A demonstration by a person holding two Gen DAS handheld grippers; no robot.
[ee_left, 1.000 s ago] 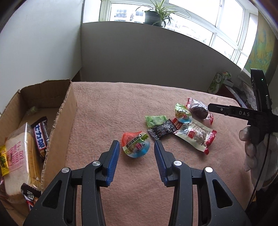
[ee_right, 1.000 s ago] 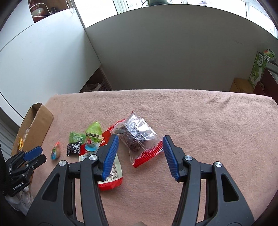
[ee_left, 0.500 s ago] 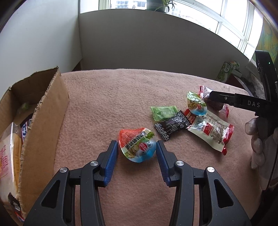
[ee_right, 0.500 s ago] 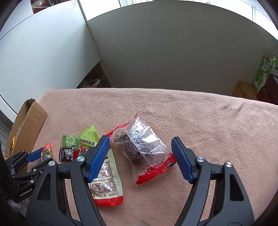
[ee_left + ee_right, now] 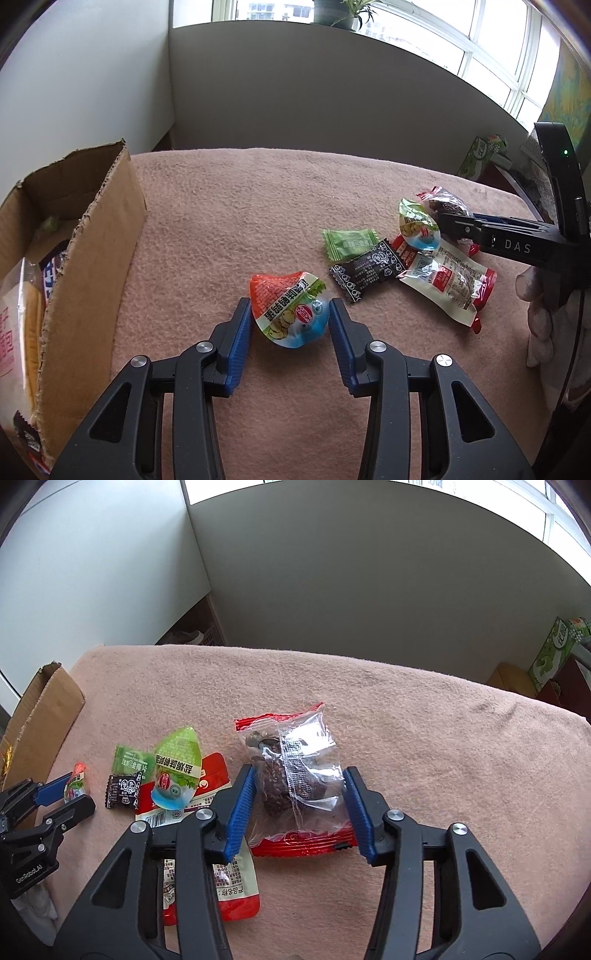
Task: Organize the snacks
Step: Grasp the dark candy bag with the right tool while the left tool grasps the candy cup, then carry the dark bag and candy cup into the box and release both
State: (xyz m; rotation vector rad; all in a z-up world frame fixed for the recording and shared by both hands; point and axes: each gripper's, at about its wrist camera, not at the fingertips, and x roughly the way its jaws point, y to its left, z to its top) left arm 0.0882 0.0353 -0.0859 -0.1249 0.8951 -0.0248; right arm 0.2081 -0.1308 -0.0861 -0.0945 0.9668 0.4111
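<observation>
My left gripper is open, its blue pads on either side of a red-topped jelly cup lying on the pink cloth; the cup also shows in the right wrist view. My right gripper is open around a clear bag of dark snacks with red ends, its pads close to the bag's sides. Between them lie a green-topped jelly cup, a green candy, a black candy and a red-and-clear packet.
An open cardboard box stands at the left with bread and snack bars inside. A grey partition wall runs behind the table. A green carton stands past the table's right edge.
Both grippers have moved forward and down onto the cloth. The left jaws now straddle the red-topped jelly cup; the right jaws now straddle the clear bag.
</observation>
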